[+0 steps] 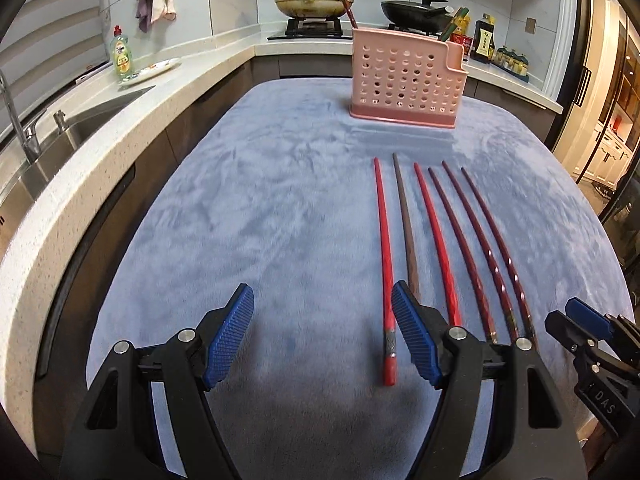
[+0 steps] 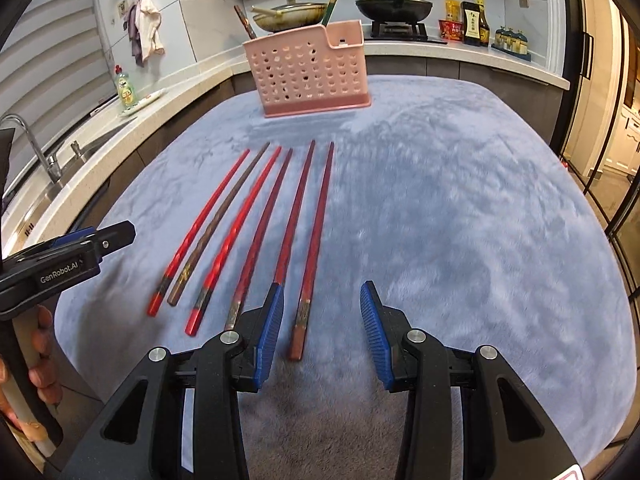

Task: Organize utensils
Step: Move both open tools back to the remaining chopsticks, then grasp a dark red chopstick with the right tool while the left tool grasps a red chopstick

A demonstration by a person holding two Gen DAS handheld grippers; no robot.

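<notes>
- Left tool [image 1: 322, 334]: jaws spread wide, nothing between the blue ribbed pads [image 1: 229, 336]. It hovers low over the blue cloth [image 1: 248, 184] that covers the bench.
- Right pad of the left tool sits just above the near ends of the 2 leftmost chopsticks; contact cannot be judged.
- Right tool [image 2: 322, 334]: jaws also wide, gripping nothing. The near end of 1 dark red chopstick [image 2: 308, 248] lies in the gap between its pads, closer to the left pad.
- Each tool shows at the edge of the other's view: right tool at the lower right of the left wrist view, left tool at the left edge of the right wrist view, with the person's hand [image 2: 42, 356] wrapped round its handle.
- 6 chopsticks [image 1: 424, 240] lie flat on the cloth, side by side in a loose fan, none crossing. Left to right: bright red, brown, bright red, then 3 dark red.
- Their thick ends point toward the tools, their tips toward the pink holder [image 1: 404, 80].
- Pink holder: perforated plastic, upright on the far part of the cloth, well apart from the chopstick tips. At least 2 sticks [image 2: 332, 2] stand in it, 1 brown, 1 green.
- Beyond the bench: counter with sink [image 1: 76, 128], green soap bottle [image 1: 121, 54], 2 pans [image 1: 314, 2] on a stove, sauce bottles [image 1: 484, 38].
</notes>
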